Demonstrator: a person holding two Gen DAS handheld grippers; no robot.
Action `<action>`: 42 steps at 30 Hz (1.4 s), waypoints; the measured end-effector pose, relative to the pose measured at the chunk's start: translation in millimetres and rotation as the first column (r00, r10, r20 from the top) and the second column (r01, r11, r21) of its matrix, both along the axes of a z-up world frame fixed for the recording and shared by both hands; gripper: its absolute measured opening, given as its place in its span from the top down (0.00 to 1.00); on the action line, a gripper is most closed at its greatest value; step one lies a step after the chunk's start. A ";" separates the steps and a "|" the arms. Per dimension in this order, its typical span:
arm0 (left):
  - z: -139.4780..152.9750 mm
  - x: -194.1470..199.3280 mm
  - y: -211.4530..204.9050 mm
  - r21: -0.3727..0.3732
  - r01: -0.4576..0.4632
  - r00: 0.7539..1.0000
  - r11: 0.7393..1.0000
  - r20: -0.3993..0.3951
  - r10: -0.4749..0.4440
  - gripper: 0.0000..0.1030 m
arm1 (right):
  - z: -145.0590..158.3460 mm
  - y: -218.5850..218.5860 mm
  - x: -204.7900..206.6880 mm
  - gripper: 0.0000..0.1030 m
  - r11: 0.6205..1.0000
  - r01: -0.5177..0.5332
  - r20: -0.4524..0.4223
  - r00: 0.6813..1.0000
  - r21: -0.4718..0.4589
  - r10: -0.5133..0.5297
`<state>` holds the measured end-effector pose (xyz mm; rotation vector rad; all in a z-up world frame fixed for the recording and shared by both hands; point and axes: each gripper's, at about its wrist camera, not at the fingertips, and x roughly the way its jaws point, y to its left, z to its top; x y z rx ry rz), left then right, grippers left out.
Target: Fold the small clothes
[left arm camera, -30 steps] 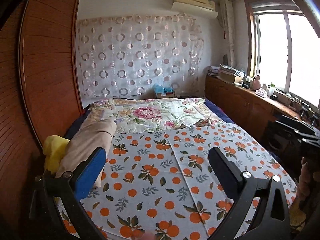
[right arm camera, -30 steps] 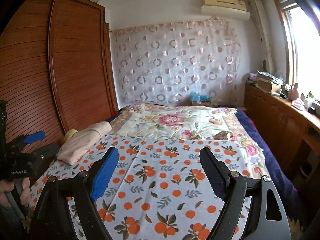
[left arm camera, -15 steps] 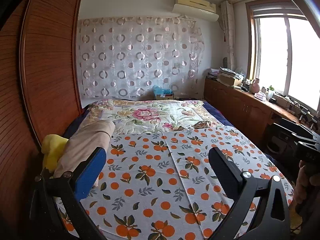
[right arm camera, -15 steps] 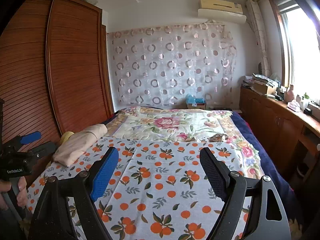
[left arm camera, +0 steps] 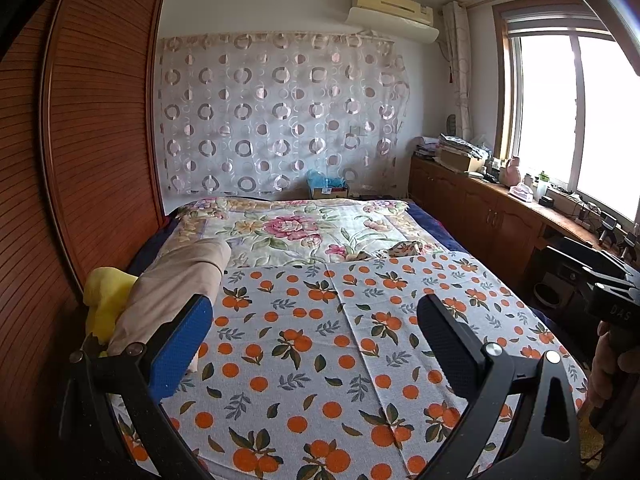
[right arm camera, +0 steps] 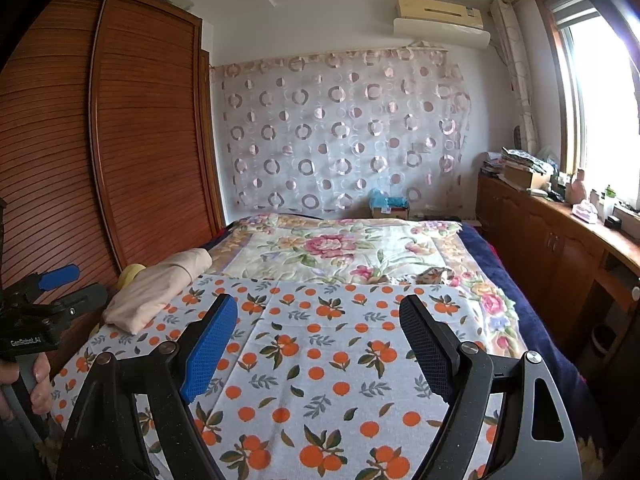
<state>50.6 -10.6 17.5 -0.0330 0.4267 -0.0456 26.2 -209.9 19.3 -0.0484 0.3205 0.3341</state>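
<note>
1. I read both tools as wide and empty: the left gripper (left arm camera: 316,332) and the right gripper (right arm camera: 318,336) each hang above the orange-print sheet (left arm camera: 320,360) with nothing between the jaws.
2. I locate the task items at the left edge of the bed: a beige garment (left arm camera: 176,288) lies bunched on the sheet, with a yellow garment (left arm camera: 106,300) just beside it, against the wooden wardrobe (left arm camera: 92,140).
3. Risk: a pinch on the beige garment may also catch the sheet underneath. Cause: both are soft layers in contact, and a low approach gathers both.
4. Risk: the yellow garment may slide off the bed edge. Cause: it sits at the margin and touches the beige one, so dragging the latter may pull it along.
5. Risk: the left tool may strike the wardrobe. Cause: the pile lies close to the doors.
6. Risk: the two tools may collide. Cause: both must converge on one small pile.
7. Risk: a poor fold. Cause: the garment's hems are not visible, so I cannot pick corners yet.
</note>
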 end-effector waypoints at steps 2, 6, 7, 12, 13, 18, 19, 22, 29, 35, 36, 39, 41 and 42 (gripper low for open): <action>0.0 0.6 0.2 -0.001 -0.001 1.000 1.000 -0.001 0.001 0.01 | 0.1 0.2 -0.1 0.18 1.000 0.001 0.001 1.000 0.000 -0.001; 0.2 0.6 0.4 -0.001 0.001 1.000 1.000 -0.001 -0.001 0.01 | 0.5 -1.0 0.3 0.18 1.000 -0.001 0.000 1.000 0.000 0.001; 0.3 0.4 0.4 -0.001 0.001 1.000 1.000 0.000 -0.001 0.01 | 0.7 -0.9 0.3 0.18 1.000 0.000 0.001 1.000 -0.001 0.000; 0.3 0.5 0.6 0.000 0.000 1.000 1.000 0.000 0.000 0.01 | 0.4 -2.5 0.3 0.18 1.000 -0.001 0.002 1.000 -0.002 0.001; 0.2 0.7 0.7 -0.001 0.000 1.000 1.000 -0.001 0.000 0.01 | 0.9 -3.2 0.3 0.18 1.000 -0.003 0.002 1.000 -0.001 0.003; 0.2 0.6 1.0 -0.001 0.000 1.000 1.000 0.000 0.000 0.01 | 1.4 -4.3 0.8 0.18 1.000 -0.003 0.002 1.000 -0.003 0.003; 0.1 0.7 1.0 -0.001 0.001 1.000 1.000 -0.002 -0.001 0.01 | 2.5 -4.4 0.8 0.18 1.000 -0.002 0.003 1.000 -0.003 0.002; 0.2 0.5 1.0 0.000 0.000 1.000 1.000 -0.001 0.000 0.01 | 1.7 -4.5 1.3 0.18 1.000 -0.002 0.003 1.000 -0.003 0.002; 0.0 0.5 1.1 0.000 0.000 1.000 1.000 -0.001 0.000 0.01 | 1.7 -5.5 1.5 0.18 1.000 -0.001 0.004 1.000 -0.003 0.001; -0.1 0.3 1.0 0.000 0.000 1.000 1.000 -0.001 0.000 0.01 | 1.5 -6.0 1.8 0.18 1.000 -0.002 0.004 1.000 -0.003 0.002; -0.1 0.2 1.0 0.000 0.000 1.000 1.000 0.000 0.000 0.01 | 1.4 -6.2 1.8 0.18 1.000 -0.003 0.004 1.000 -0.002 0.003; -0.2 0.2 1.0 0.000 0.000 1.000 1.000 0.000 0.000 0.01 | 1.3 -6.3 1.9 0.18 1.000 -0.004 0.004 1.000 -0.002 0.004; -0.1 0.1 1.1 0.000 -0.001 1.000 1.000 0.000 0.001 0.01 | 1.8 -6.2 2.0 0.18 1.000 -0.002 0.004 1.000 -0.002 0.002; -0.3 0.3 1.0 -0.001 0.000 1.000 1.000 0.000 0.000 0.01 | 1.3 -6.3 2.0 0.18 1.000 -0.003 0.004 1.000 -0.002 0.003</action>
